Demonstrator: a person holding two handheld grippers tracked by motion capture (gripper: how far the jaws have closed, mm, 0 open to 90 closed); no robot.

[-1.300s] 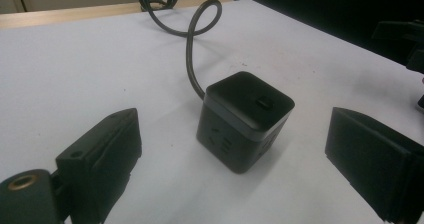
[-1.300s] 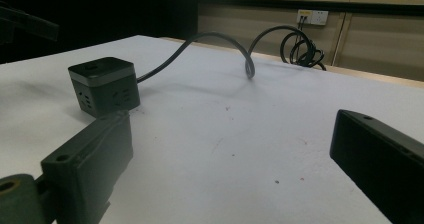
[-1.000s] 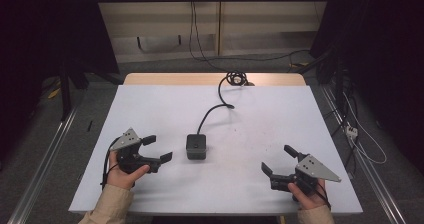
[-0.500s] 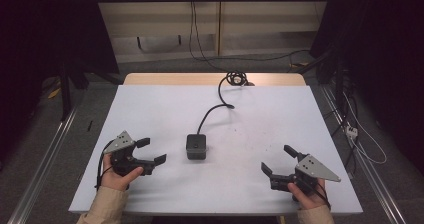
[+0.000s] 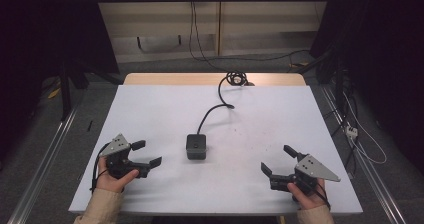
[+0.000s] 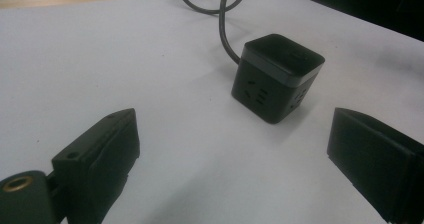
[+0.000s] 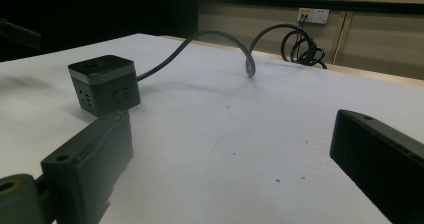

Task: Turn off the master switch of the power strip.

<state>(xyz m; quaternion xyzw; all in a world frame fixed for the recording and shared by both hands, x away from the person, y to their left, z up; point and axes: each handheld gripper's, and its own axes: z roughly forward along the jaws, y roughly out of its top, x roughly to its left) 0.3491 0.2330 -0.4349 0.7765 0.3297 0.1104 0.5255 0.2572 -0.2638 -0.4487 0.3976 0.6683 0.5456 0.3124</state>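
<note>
White table (image 5: 150,104): both tongs, left (image 5: 148,153) and right (image 5: 278,160), rest agape.

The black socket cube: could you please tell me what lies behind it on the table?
Behind the black socket cube, its black cable snakes across the white table to a coil at the far edge. Where it plugs in is hidden.

Grey floor (image 5: 45,149), pale panelled wall (image 5: 270,31) with perhaps a socket (image 7: 313,15), dark sides.
</note>
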